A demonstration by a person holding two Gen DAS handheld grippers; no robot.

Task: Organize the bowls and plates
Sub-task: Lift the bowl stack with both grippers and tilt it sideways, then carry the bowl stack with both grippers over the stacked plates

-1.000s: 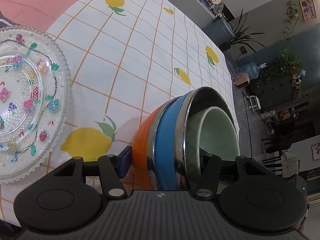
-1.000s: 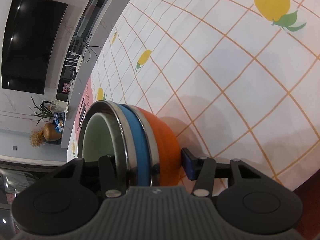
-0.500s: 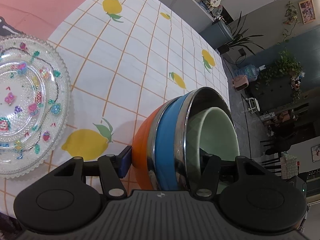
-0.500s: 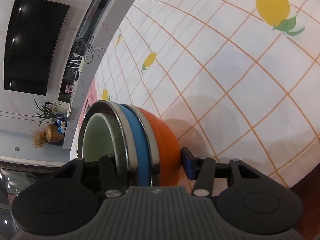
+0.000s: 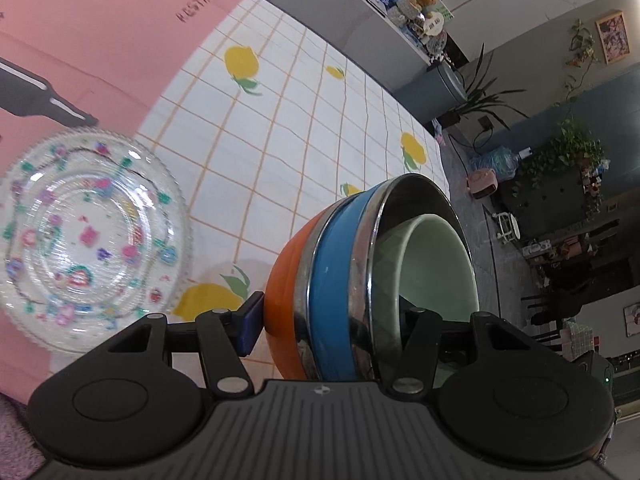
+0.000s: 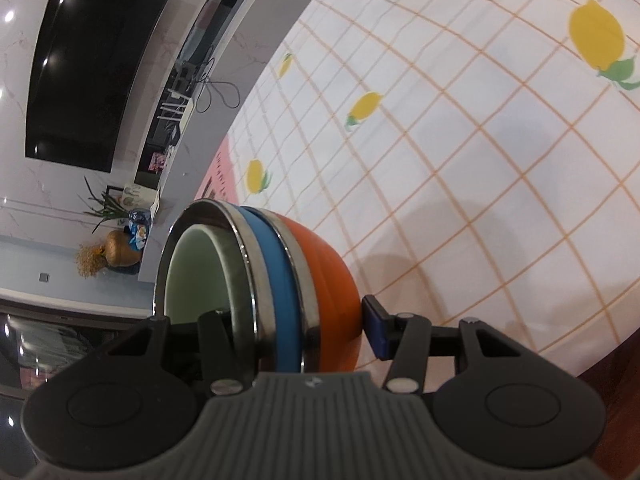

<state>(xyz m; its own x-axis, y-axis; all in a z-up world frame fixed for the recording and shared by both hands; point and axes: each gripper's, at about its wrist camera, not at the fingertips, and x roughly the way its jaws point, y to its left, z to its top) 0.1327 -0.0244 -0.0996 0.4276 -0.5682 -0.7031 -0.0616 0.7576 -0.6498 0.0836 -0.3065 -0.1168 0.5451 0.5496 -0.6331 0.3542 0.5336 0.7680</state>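
Nearest to us in the left wrist view, the left gripper has its fingers clamped across a stack of nested bowls; one finger presses the orange outer wall and the other sits inside the pale green bowl. In the right wrist view, the right gripper grips the same stack of nested bowls from the opposite side, again with one finger on the orange wall and one inside. The stack is tilted on its side, and we see its shadow on the tabletop, which carries a lemon-print cloth. Further left on the tabletop lies a clear glass plate with flower patterns, well apart from the bowls. Behind it is a pink mat.
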